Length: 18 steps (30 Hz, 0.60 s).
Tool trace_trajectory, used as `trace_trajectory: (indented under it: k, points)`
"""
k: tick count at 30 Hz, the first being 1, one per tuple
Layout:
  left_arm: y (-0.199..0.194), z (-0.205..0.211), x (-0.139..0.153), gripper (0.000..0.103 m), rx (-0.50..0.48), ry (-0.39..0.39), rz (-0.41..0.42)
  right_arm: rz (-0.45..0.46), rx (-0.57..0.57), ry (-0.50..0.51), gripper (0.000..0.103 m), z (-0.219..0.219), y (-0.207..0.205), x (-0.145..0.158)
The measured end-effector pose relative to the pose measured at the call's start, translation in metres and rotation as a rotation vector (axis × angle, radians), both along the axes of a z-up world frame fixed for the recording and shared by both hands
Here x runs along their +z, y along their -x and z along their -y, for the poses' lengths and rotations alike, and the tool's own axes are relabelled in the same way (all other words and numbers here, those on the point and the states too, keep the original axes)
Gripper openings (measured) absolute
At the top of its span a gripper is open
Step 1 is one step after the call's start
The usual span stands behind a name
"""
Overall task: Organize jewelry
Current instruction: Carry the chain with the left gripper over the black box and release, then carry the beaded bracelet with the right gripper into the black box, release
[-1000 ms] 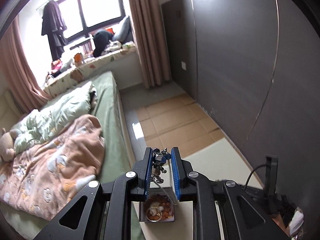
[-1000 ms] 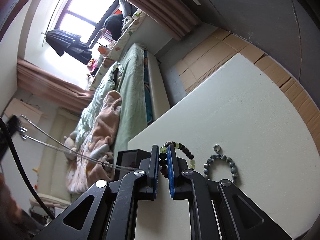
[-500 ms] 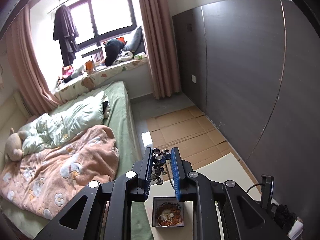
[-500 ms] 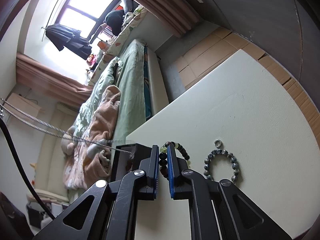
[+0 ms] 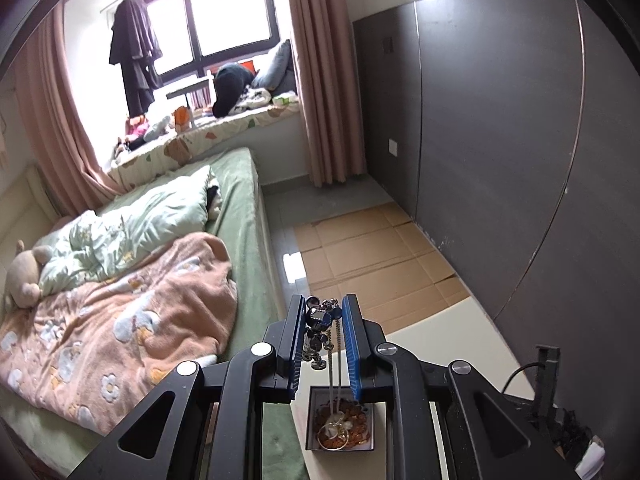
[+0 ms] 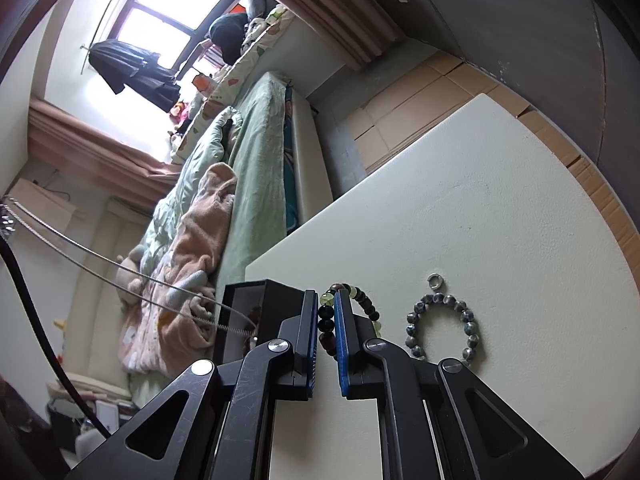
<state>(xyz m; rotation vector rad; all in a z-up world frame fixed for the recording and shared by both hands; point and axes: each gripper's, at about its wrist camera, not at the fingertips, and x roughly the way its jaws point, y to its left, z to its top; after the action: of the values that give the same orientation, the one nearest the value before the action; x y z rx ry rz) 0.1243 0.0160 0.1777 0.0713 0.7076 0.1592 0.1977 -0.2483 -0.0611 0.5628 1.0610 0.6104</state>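
While my left tool (image 5: 323, 318) pinches a silver mouse-shaped pendant on its chain (image 5: 317, 326) above the black square jewelry box (image 5: 341, 428), my right tool (image 6: 327, 312) clamps a dark-and-green beaded bracelet (image 6: 360, 305) on the white bench (image 6: 460, 216).

No readable text, label, brand, number or sign in either view. Printed patterns only: flowers on the pink blanket (image 5: 120, 344) at lower left of the left wrist view, leaf shapes on the window-seat cushion (image 5: 224, 136) at upper centre. Small white plate on the dark wall panel (image 5: 393, 147), upper right of centre: blank as far as can be told.
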Motion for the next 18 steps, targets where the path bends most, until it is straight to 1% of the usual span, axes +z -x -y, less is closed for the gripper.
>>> trace_trajectory:
  k: [2, 6, 15, 16, 18]
  points:
    - [-0.001, -0.005, -0.01, 0.019, 0.01, 0.015, -0.004, 0.008, 0.009, 0.001, 0.01, -0.002, 0.001, 0.001]
    - [-0.002, -0.018, -0.044, 0.019, 0.038, 0.093, -0.029, 0.018, 0.018, -0.006, 0.01, -0.005, 0.005, 0.003]
    - [-0.013, -0.039, -0.154, 0.02, 0.103, 0.278, -0.144, 0.021, 0.043, 0.018, 0.01, -0.017, 0.008, 0.0]
    - [-0.015, -0.042, -0.165, 0.02, 0.111, 0.305, -0.157, 0.02, 0.044, 0.02, 0.01, -0.02, 0.008, 0.0]
    - [-0.016, -0.052, -0.185, 0.02, 0.137, 0.384, -0.148, 0.022, 0.05, 0.019, 0.01, -0.025, 0.009, -0.001]
